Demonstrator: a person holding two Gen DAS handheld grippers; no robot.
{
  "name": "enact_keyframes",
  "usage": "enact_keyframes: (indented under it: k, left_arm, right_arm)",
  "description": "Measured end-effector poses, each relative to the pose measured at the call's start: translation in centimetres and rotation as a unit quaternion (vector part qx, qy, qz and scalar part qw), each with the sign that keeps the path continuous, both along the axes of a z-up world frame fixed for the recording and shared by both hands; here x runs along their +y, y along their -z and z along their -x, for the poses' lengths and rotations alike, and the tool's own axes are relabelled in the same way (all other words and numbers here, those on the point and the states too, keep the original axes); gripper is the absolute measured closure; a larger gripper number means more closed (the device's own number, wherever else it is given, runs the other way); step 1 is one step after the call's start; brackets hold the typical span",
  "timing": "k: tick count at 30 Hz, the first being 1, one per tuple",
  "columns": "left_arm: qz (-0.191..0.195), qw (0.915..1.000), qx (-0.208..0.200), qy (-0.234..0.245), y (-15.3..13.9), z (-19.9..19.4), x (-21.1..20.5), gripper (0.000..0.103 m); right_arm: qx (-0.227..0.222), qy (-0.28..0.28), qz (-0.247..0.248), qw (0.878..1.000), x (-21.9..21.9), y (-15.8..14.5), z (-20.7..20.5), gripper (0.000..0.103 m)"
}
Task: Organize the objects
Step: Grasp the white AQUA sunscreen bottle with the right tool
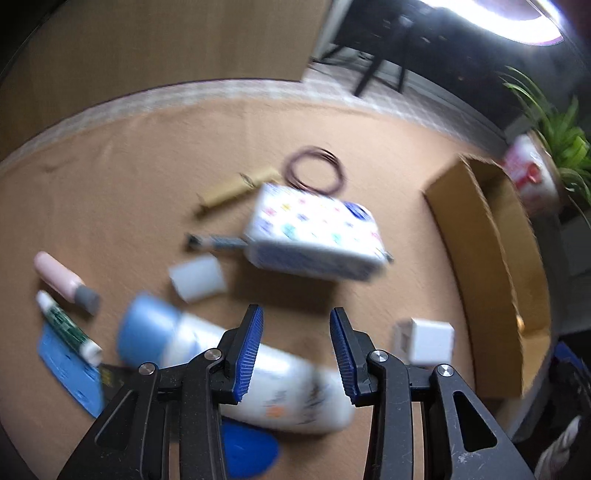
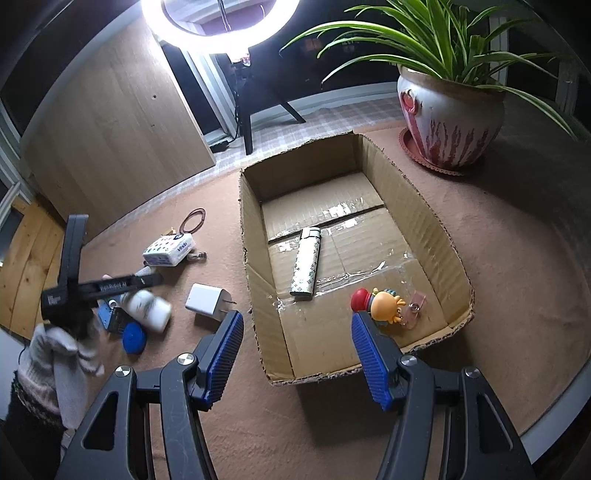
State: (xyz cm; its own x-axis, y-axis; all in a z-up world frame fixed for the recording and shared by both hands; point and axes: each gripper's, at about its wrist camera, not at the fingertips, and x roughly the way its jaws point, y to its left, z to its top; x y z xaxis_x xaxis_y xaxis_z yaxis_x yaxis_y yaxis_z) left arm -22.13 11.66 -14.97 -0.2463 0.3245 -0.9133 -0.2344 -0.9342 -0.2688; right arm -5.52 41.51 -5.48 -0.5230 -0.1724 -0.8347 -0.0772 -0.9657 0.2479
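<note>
The white bottle (image 1: 280,387) with a blue cap is seen lying on the table (image 1: 110,192), under and partly between the jaws of the left gripper (image 1: 297,354), which stand parted and are not shown pressing on it. The right gripper (image 2: 297,356) is held with jaws released and nothing between them, above the near rim of the cardboard box (image 2: 255,236). The table is covered in tan cloth; a ring light (image 2: 221,22) and a potted plant (image 2: 448,118) stand behind. Inside the box a patterned lighter (image 2: 306,264) and an orange toy (image 2: 384,304) are found.
</note>
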Motion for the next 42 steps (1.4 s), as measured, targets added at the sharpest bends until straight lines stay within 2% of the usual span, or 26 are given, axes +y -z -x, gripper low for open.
enact_keyframes:
  k: [6,15,20,22,25,29,35,39,42]
  left_arm:
    - [-0.010,0.9994,0.008,0.033,0.1,-4.7,1.7,0.063]
    - [-0.046,0.9978,0.008,0.046,1.0,-10.2,1.1,0.063]
    - [-0.068,0.9965,0.038,0.029,-1.4,-11.9,-1.1,0.062]
    - [-0.058,0.9959,0.069,0.007,-2.9,-12.1,-2.8,0.062]
    - [-0.043,0.9952,0.085,-0.022,-3.5,-11.5,-4.8,0.060]
    - [-0.050,0.9954,0.065,-0.050,-2.8,-9.8,-6.8,0.058]
    - [-0.062,0.9950,0.056,-0.054,-1.7,-8.4,-7.3,0.051]
    - [-0.072,0.9945,0.053,-0.056,-1.6,-7.7,-7.3,0.051]
    - [-0.077,0.9942,0.048,-0.059,-1.2,-7.2,-7.3,0.051]
  right_arm:
    - [-0.001,-0.019,0.000,1.000,-1.3,-0.1,-0.1,0.046]
    - [-0.007,-0.066,-0.001,0.998,-5.1,0.4,0.5,0.046]
    - [-0.009,-0.091,0.006,0.996,-6.9,0.7,1.1,0.046]
    - [-0.014,-0.105,0.017,0.994,-7.8,1.0,1.6,0.046]
    - [-0.020,-0.127,0.029,0.991,-9.5,1.5,2.6,0.046]
    - [-0.033,-0.160,0.041,0.986,-12.2,2.6,4.4,0.046]
    - [-0.072,-0.218,0.082,0.970,-16.7,4.6,7.6,0.046]
    - [-0.106,-0.226,0.110,0.962,-18.8,6.3,10.1,0.046]
    - [-0.119,-0.233,0.112,0.959,-20.0,7.2,11.3,0.046]
